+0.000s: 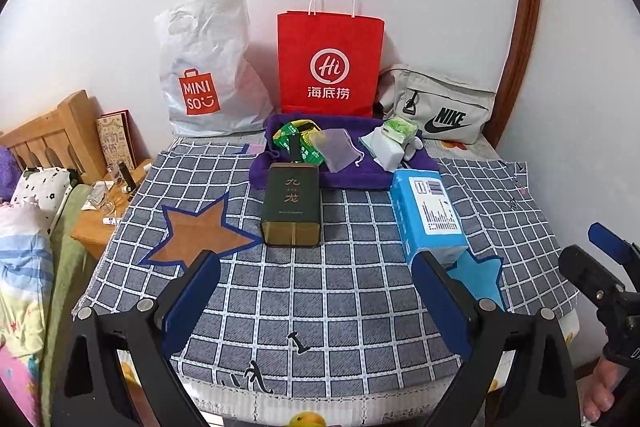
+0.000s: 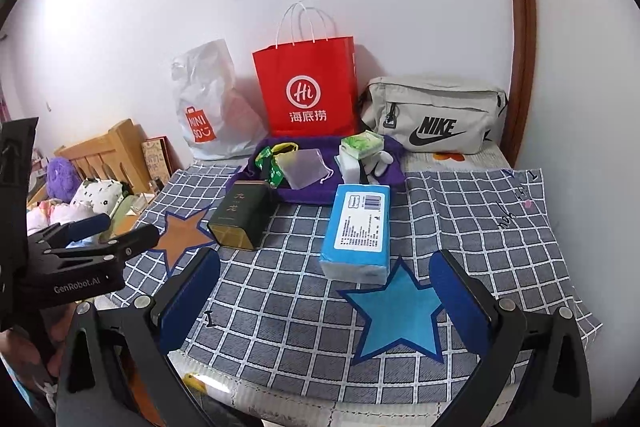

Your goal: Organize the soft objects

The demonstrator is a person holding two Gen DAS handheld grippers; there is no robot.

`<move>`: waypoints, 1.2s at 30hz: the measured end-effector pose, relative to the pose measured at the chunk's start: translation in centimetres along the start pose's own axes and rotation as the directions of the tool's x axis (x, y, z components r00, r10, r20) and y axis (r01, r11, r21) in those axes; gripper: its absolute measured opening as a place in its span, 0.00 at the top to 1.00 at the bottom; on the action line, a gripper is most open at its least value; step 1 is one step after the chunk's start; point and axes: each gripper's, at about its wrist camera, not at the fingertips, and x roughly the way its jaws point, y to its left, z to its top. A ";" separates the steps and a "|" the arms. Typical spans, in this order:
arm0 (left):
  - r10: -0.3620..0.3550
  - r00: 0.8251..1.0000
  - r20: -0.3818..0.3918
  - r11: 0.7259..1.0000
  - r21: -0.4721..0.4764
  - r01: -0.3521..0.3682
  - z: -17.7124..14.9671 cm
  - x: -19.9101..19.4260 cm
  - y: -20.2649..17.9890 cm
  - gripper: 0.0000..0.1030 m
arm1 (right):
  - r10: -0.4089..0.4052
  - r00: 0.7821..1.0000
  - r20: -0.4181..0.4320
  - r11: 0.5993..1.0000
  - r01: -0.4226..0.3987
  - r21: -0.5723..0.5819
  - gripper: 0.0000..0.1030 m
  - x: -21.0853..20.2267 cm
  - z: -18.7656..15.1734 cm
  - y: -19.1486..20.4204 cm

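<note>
Meanwhile, both hand-held grippers hover low over the near edge of a table, spread wide and carrying nothing. The left gripper points toward a dark green tin that lies on its side between an orange star patch and the middle of the checked cloth. The right gripper faces a blue pack of tissues resting just behind a blue star patch.

Farther back, a purple towel holds a loose cluster: green snack packets, a sheer drawstring pouch, a white sponge block, a small green-and-white tissue pack and something white beside it, too small to name. Against the wall stand a white plastic shopping bag, a red paper bag and a grey sling bag.

How far the sorting has gone cannot be settled: the heap on the towel could be soft goods already gathered there, with the tissue pack and tin outside it, or a pile waiting to go into the bags. What the bags hold is hidden.
</note>
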 end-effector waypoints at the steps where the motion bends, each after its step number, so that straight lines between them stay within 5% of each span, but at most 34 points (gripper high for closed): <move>1: 0.000 1.000 0.003 1.000 0.000 0.000 -0.1 -0.1 0.0 0.06 | -0.002 1.000 0.003 1.000 0.002 0.000 0.00 -0.2 -0.1 0.1; 36: -0.003 1.000 0.031 1.000 -0.002 0.003 -0.3 -1.8 -0.1 0.06 | -0.015 1.000 0.015 1.000 0.015 -0.024 0.00 -0.9 -0.7 1.2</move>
